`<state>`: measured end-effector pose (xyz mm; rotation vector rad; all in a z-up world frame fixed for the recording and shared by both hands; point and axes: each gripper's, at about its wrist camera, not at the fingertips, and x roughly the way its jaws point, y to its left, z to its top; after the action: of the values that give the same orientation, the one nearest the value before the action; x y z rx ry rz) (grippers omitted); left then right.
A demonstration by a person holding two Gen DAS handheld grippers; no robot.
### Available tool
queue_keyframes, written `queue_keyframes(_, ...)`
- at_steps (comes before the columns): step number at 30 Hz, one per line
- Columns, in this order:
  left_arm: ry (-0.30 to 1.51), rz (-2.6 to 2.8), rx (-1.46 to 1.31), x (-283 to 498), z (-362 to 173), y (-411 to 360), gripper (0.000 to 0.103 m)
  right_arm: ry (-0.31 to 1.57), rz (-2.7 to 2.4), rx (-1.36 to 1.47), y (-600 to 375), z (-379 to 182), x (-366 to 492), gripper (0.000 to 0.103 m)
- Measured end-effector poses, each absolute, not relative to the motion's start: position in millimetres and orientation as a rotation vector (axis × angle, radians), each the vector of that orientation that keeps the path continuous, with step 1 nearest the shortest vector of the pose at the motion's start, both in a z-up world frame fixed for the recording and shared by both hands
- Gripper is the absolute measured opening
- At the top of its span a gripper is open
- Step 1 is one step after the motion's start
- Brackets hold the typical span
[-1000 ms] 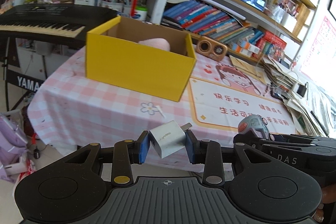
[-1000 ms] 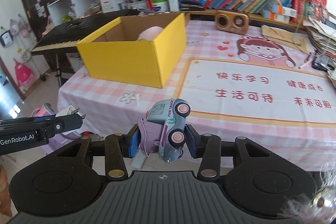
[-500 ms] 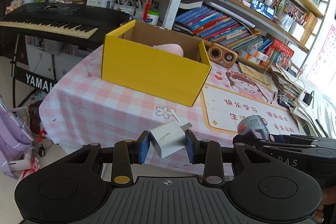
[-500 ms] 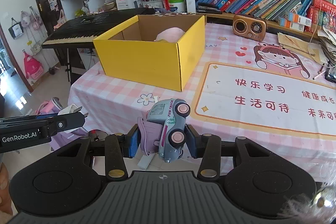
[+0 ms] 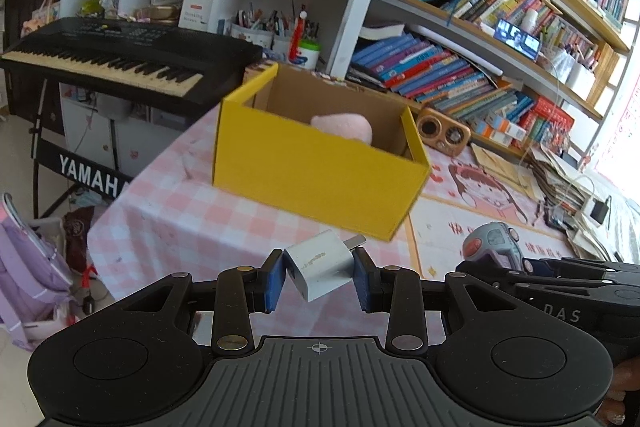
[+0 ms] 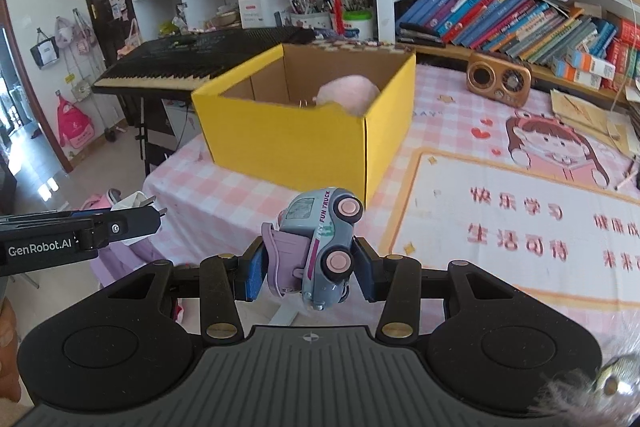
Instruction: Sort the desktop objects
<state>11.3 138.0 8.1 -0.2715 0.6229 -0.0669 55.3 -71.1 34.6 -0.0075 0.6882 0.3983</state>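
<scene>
My left gripper (image 5: 319,277) is shut on a white plug charger (image 5: 320,269), held in the air before the table's front edge. My right gripper (image 6: 308,265) is shut on a blue and purple toy truck (image 6: 320,247), also above the table's near edge. An open yellow cardboard box (image 5: 316,171) stands on the pink checked tablecloth (image 5: 176,223) ahead of both grippers; it also shows in the right wrist view (image 6: 296,143). A pink plush item (image 5: 344,125) lies inside it. The toy truck also shows in the left wrist view (image 5: 490,241), and the charger in the right wrist view (image 6: 136,203).
A wooden radio (image 6: 500,79) stands behind the box by the bookshelf (image 6: 520,23). A printed desk mat (image 6: 520,227) covers the table's right part. A black keyboard (image 5: 112,59) stands left of the table. Stacked papers (image 5: 560,175) lie at the right. A purple backpack (image 5: 28,267) sits on the floor.
Both grippers have risen and come nearer to the yellow box, so more of its inside shows. Each keeps its object.
</scene>
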Motion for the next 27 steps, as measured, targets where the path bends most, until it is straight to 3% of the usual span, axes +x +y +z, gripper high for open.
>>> queue_keyframes(17,0.533,-0.010,-0.235,130,40,139,0.034,0.562,0.462,0.012,-68,76,186,0.042)
queue_keyframes(27,0.616,0.026,-0.148,209,21,126,0.034,0.540,0.512,0.036,-55,85,270,0.042)
